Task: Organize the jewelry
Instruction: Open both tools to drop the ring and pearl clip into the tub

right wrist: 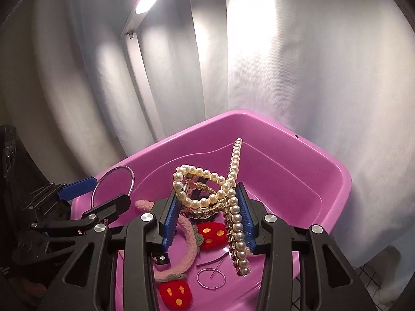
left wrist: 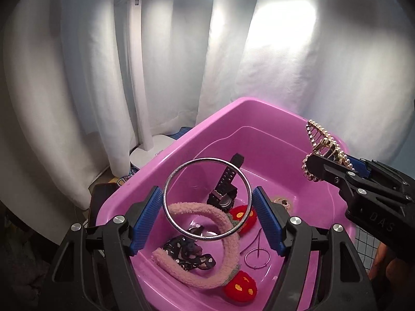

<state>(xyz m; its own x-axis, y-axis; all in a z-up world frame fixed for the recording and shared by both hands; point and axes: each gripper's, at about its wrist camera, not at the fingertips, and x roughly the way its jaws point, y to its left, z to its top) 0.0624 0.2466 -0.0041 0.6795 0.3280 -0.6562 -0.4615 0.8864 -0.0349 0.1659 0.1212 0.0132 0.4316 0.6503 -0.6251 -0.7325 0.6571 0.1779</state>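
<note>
Hovering over the pink tub (left wrist: 228, 119), both claws carry jewelry!

Left claw (left wrist: 207, 202) is spread wide, its pads gripping a plain silver bangle (left wrist: 207, 159) by its sides. Down in the tub: fuzzy pink headband (left wrist: 223, 243) with red strawberry ends, black watch (left wrist: 225, 184), dark polka-dot bow (left wrist: 186, 254), thin hoop earring (left wrist: 257, 258). Right claw (right wrist: 208, 219) is narrowed onto a pearl-studded gold hair clip (right wrist: 207, 189), glossy beads looping upward.

One pink tub (left wrist: 259, 119), one bangle (left wrist: 207, 198), one watch (left wrist: 224, 184), perhaps two strawberries (left wrist: 240, 286).
</note>
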